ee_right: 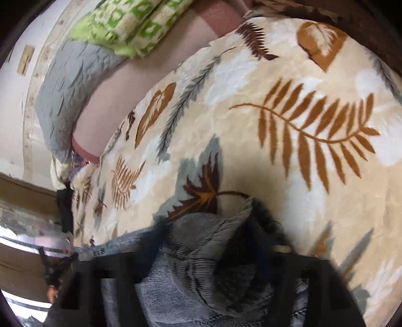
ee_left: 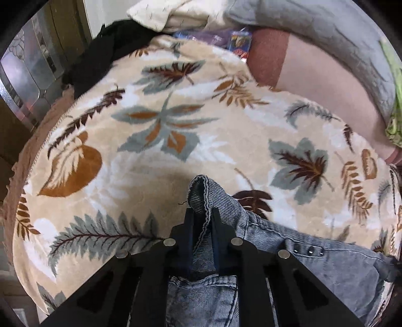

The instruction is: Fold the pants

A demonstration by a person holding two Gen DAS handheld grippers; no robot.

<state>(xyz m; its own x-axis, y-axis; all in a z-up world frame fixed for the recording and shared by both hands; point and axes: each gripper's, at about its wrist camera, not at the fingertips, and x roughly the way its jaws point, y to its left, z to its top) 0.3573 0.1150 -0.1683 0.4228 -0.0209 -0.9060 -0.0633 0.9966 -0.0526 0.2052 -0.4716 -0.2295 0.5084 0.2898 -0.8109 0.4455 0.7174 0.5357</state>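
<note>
Grey-blue denim pants [ee_left: 314, 254] lie on a beige leaf-print blanket [ee_left: 155, 156]. My left gripper [ee_left: 203, 213] is shut on a folded edge of the pants, which sticks up between its black fingers. In the right wrist view the pants [ee_right: 201, 254] bunch up over my right gripper [ee_right: 226, 241], whose fingers are blurred and mostly hidden by the cloth; it appears shut on the fabric. A row of small studs [ee_left: 309, 250] shows on the stretch of denim between the two grippers.
The blanket [ee_right: 289, 105] covers a bed. At its far end lie a grey quilt [ee_left: 314, 22], a pink sheet [ee_left: 314, 75], a green patterned cloth [ee_right: 130, 25] and a black garment [ee_left: 108, 52]. The bed edge drops off at the left [ee_left: 15, 176].
</note>
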